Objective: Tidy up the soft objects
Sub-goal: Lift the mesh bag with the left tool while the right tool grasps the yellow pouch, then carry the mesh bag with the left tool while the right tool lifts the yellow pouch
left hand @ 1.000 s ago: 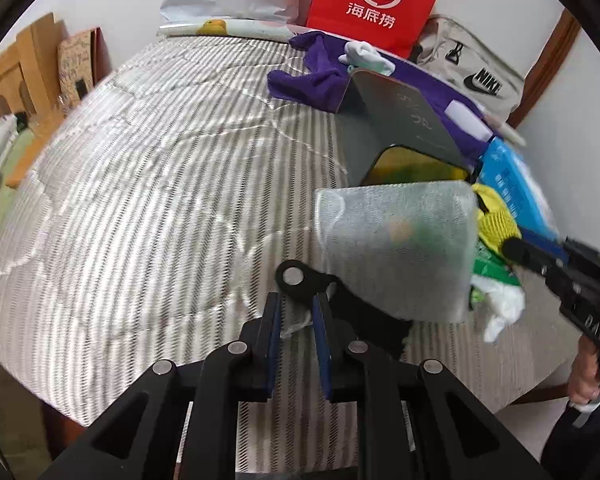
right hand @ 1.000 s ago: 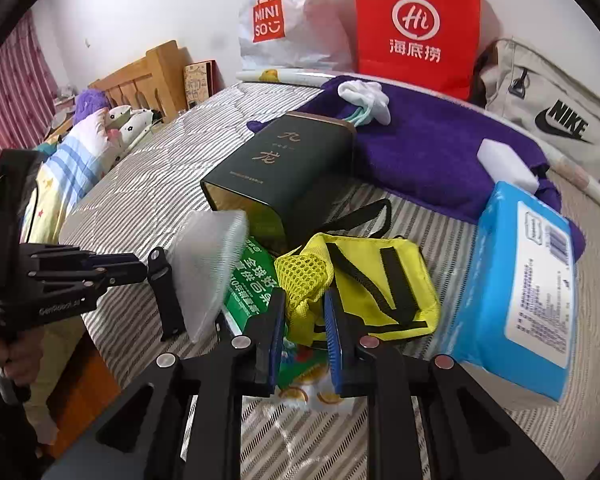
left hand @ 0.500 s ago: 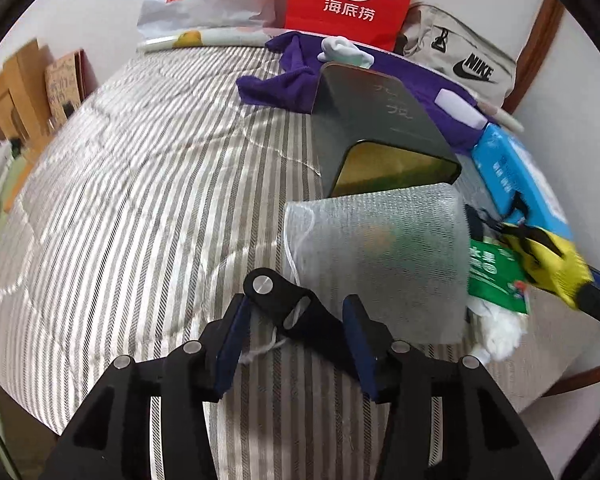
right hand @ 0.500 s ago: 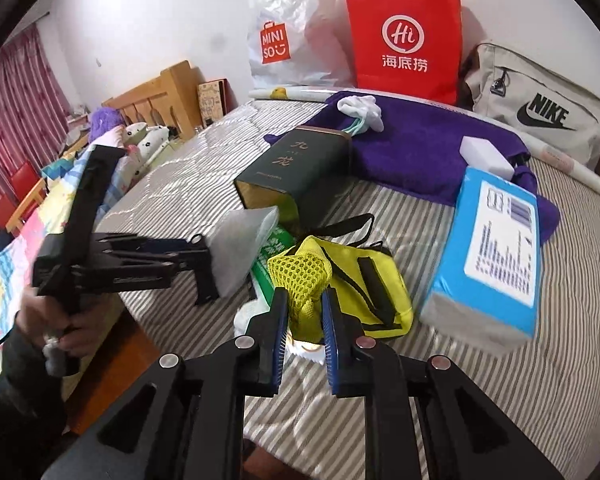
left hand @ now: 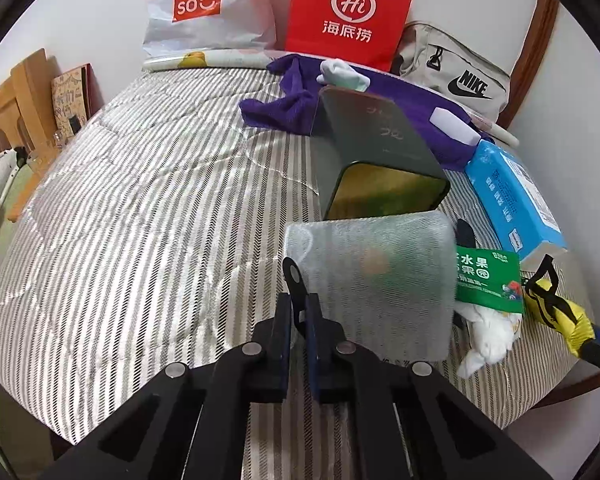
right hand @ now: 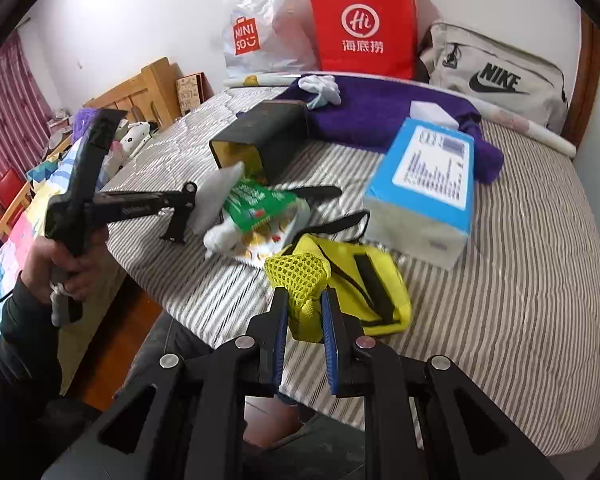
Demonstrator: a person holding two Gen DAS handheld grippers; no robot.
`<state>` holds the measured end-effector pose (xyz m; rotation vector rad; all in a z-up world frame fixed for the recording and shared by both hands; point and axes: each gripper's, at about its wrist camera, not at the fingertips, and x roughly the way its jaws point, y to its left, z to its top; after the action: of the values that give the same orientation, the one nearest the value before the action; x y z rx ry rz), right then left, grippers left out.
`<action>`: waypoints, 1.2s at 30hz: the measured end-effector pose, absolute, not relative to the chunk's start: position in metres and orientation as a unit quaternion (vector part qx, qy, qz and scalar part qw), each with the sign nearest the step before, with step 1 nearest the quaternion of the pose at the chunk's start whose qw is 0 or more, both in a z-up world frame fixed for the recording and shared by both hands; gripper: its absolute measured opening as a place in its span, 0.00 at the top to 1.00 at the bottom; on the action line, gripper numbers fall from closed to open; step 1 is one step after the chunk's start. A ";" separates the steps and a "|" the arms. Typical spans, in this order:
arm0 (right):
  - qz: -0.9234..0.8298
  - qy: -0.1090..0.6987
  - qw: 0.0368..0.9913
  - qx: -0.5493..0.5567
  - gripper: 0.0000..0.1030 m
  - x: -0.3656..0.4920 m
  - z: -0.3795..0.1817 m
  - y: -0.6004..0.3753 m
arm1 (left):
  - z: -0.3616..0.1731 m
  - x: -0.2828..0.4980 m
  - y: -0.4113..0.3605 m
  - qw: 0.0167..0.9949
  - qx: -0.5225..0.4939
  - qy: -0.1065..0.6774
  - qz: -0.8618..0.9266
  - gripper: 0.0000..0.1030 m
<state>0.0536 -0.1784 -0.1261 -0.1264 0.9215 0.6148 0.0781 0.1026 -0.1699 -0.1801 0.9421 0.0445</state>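
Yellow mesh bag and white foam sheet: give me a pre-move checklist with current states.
1. Right gripper shut on the yellow mesh bag: ok.
2. Left gripper shut on the black clip attached to the white foam sheet: ok.
3. Dark tin lying on its side, mouth open toward the grippers: ok.
4. Tin mouth unobstructed: not ok, foam sheet hangs in front of it.
5. Bag strap free of the green packet: cannot tell.
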 end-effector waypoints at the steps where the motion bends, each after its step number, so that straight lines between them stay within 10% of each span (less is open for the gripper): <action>1: 0.293 0.438 0.848 -0.058 0.84 0.053 -0.128 -0.178 | -0.168 0.077 0.102 0.888 -0.086 0.452 0.021 0.94; 23: 0.267 0.444 0.850 -0.095 0.63 0.066 -0.179 -0.146 | -0.177 0.096 0.076 0.876 -0.079 0.475 -0.034 0.92; 36: 0.266 0.424 0.861 -0.092 0.81 0.057 -0.164 -0.153 | -0.168 0.088 0.070 0.889 -0.068 0.451 -0.039 0.94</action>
<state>0.0570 -0.1534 -0.1642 -0.1933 0.8898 0.5579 0.0879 0.0699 -0.1683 -0.1416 0.9374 -0.0800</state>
